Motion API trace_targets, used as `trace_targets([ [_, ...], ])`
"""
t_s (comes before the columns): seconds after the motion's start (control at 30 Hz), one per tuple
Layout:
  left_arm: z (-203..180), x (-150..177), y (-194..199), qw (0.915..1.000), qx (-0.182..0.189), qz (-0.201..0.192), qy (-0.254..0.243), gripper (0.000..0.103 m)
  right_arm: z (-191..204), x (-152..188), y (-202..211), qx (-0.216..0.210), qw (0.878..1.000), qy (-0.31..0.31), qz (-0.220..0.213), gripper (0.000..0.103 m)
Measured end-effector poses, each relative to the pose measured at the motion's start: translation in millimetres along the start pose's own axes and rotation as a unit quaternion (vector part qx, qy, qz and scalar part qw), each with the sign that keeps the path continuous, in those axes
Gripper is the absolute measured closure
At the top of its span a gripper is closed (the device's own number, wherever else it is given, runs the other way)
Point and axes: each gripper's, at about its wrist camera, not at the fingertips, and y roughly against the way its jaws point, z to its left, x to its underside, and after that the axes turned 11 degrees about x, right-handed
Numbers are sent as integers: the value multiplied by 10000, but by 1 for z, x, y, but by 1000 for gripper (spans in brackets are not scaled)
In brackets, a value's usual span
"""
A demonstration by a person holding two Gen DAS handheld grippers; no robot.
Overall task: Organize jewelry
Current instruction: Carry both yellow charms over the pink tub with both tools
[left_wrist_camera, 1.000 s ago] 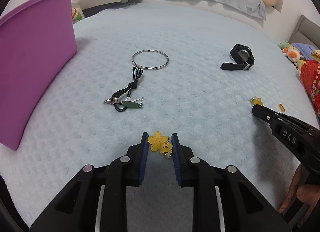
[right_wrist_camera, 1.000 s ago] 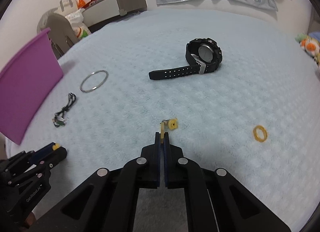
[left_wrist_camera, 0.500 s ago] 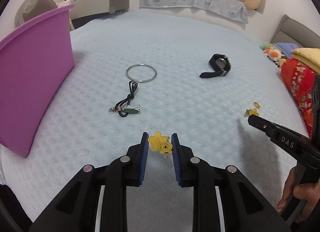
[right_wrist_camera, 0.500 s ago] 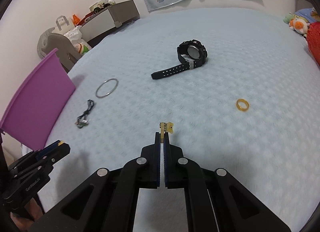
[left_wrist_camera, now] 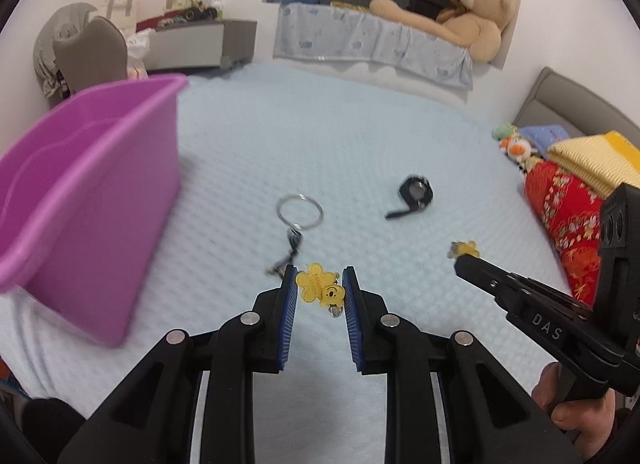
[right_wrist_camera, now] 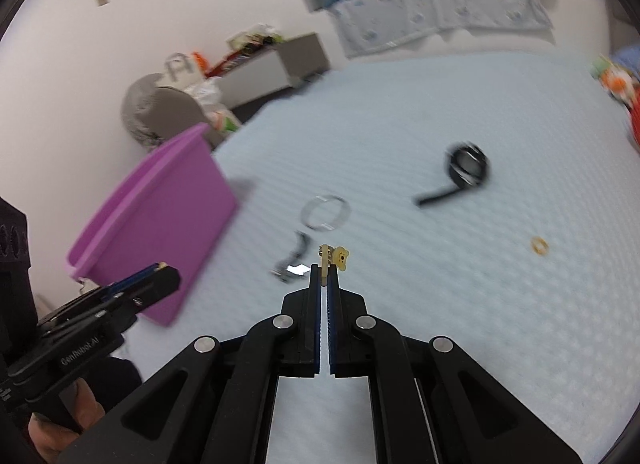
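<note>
My left gripper is shut on a yellow flower hair clip and holds it high above the bed. My right gripper is shut on a second small yellow clip, also lifted; it shows in the left wrist view. A silver bangle, a black cord necklace, a black watch and a yellow ring lie on the pale blue bedspread. A purple bin stands at the left; both grippers are to its right.
Folded red and yellow blankets and soft toys sit at the bed's right edge. A teddy bear lies on the sill beyond. A chair and a grey cabinet stand off the bed's far left.
Both grippers have risen well above the bed with their clips held. The views have tipped up and swung left, so the purple bin now shows its open top.
</note>
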Motion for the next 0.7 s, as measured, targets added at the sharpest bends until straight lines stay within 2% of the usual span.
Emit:
trace_targets([
  [0.13,21,-21,25,9997,-122,-206,-53,80,46,-22,6,-332,9991,228,-135,100],
  [0.3,63,-48,55,9982,-348,-473,125,80,109,-48,-1,-721,9956,556,-231,100],
  [0.43,99,-65,81,9955,-659,-662,174,80,169,-69,-13,-1099,9897,881,-249,100],
  [0.7,188,-81,101,9904,-918,-698,764,80,257,-91,-55,-1437,9788,1447,164,100],
])
